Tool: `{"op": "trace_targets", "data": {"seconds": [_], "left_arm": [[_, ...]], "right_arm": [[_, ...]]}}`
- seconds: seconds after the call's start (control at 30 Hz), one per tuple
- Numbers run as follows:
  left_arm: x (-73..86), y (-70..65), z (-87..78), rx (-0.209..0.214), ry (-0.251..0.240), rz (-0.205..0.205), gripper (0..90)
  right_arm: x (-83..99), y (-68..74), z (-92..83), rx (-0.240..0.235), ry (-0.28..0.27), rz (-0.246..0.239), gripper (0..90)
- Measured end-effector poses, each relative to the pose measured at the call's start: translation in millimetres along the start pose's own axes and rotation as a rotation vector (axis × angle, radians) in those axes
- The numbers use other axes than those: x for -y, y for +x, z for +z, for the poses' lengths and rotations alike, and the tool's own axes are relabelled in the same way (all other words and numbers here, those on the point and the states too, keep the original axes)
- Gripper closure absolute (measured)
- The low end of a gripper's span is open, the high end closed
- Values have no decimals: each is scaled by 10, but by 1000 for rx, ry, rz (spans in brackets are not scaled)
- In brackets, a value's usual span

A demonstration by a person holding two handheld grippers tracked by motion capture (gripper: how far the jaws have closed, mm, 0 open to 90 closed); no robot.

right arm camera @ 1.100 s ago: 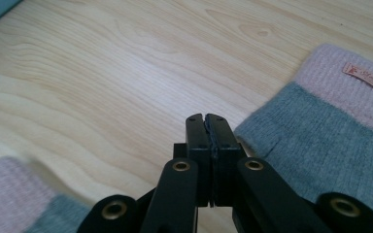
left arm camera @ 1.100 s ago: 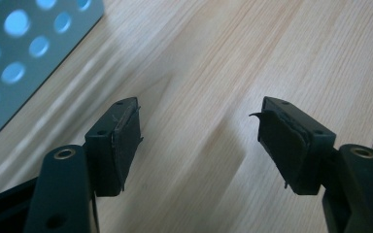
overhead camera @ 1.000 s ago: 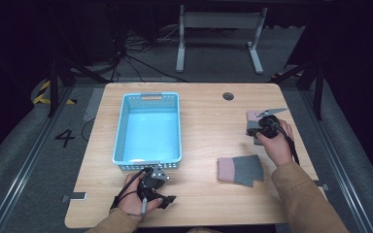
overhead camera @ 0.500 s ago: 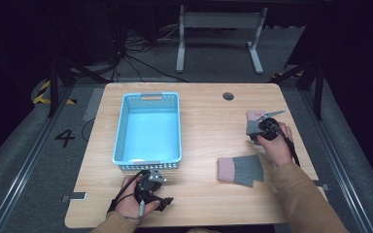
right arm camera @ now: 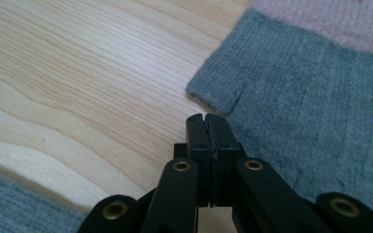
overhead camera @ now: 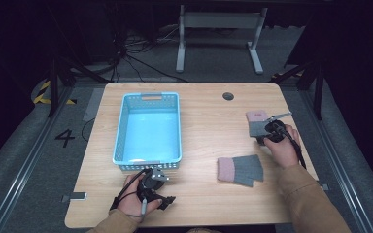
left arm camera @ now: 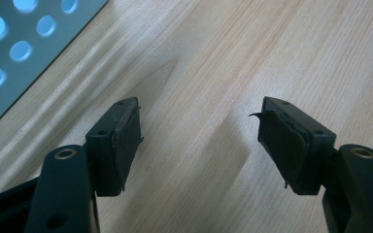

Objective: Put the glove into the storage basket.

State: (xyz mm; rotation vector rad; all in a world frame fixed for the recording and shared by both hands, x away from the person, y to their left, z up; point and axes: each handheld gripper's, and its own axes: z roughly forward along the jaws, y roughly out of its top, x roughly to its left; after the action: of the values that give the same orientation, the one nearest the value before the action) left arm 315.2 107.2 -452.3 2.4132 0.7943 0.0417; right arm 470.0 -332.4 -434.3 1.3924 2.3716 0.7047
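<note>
**Closing in on the far glove**

Dark floor surrounds the pale wooden table (overhead camera: 199, 116). At its left, the light blue perforated plastic basket (overhead camera: 148, 127) stands empty, and my left gripper (overhead camera: 150, 191) rests just in front of it, jaws spread over bare wood. Mid-right lies one grey knitted fingerless glove with a pink cuff (overhead camera: 240, 170). My right gripper (right arm camera: 207, 121), jaws pressed together on nothing, has slid lower toward the second grey-and-pink glove (right arm camera: 311, 107), tips just beside its thumb. I judge pickup comes next, once those jaws open.
</note>
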Motion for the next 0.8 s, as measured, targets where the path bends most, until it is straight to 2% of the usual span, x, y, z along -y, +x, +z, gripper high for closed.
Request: {"op": "trace_targets", "data": {"seconds": [0.33,0.5,0.67,0.8], "left_arm": [[18,-2,-2,-4,0,-5,327],[18,-3,-2,-4,0,-6,328],[16,-2,5,-4,0,-8,327],[19,-3,5,-3,-1,-9,328]], "right_arm": [[71,-96,-60,15,5,6,900],[110,-153,-91,22,8,26,900],[84,-161,-131,13,-14,33,899],[-76,-189,-156,27,-67,58,723]]}}
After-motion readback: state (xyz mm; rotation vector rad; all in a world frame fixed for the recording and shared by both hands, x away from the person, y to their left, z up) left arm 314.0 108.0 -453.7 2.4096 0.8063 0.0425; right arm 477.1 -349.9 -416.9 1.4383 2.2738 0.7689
